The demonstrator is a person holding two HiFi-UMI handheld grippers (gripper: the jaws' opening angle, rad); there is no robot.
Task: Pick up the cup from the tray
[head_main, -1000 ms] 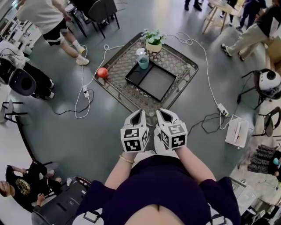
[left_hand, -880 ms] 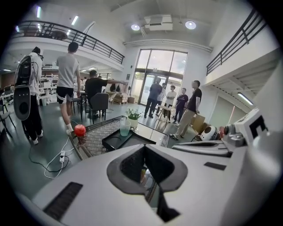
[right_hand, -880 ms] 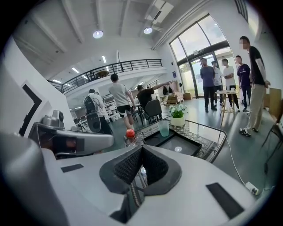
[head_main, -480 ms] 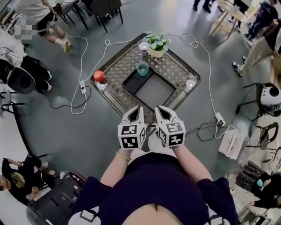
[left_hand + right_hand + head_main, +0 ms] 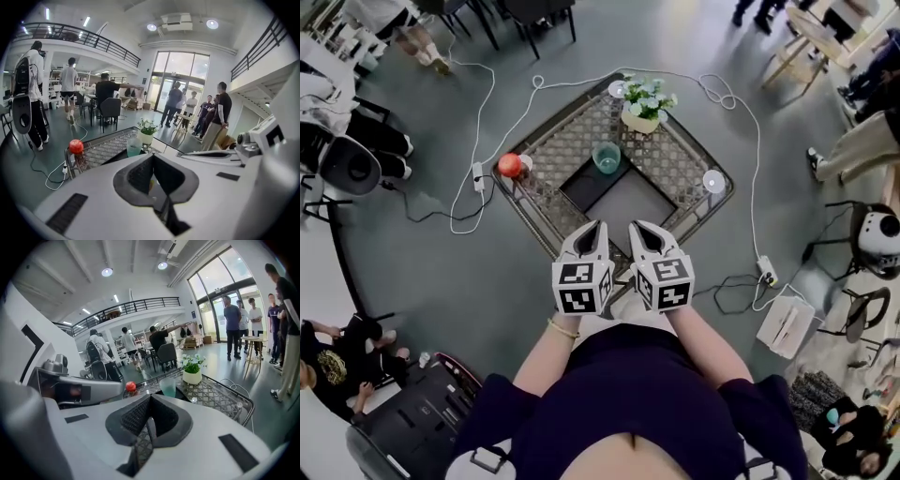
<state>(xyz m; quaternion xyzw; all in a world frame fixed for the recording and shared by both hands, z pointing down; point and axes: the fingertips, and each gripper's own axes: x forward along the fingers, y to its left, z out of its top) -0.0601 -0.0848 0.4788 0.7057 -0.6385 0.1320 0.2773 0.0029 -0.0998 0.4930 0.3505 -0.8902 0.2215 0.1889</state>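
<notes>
Approach step, no grasp yet. The left hand-held gripper [image 5: 597, 228] is hovering over the near corner of the desk [image 5: 567, 141], jaws sitting together with nothing between them. An apple [image 5: 509, 165] is resting on the desk's left corner, well off to the front-left of this hand-held gripper. The cup [image 5: 606, 157], translucent green and upright, is standing ahead of both hand-held grippers, at the far corner of the dark tray [image 5: 628, 202], well apart from either one. The tray's near edge is lying just ahead of the jaw tips. A potted plant [image 5: 643, 101] is sitting on the desk beyond the cup, ahead and slightly right. The right hand-held gripper [image 5: 637, 228] is hovering just beside the left one, at the same height, jaws likewise together and empty. Judging from this, the next move is calling for one hand-held gripper to be opening its jaws, reaching forward across the tray, coming down around the cup's wall, then closing and lifting straight up, keeping clear of the plant behind it.
</notes>
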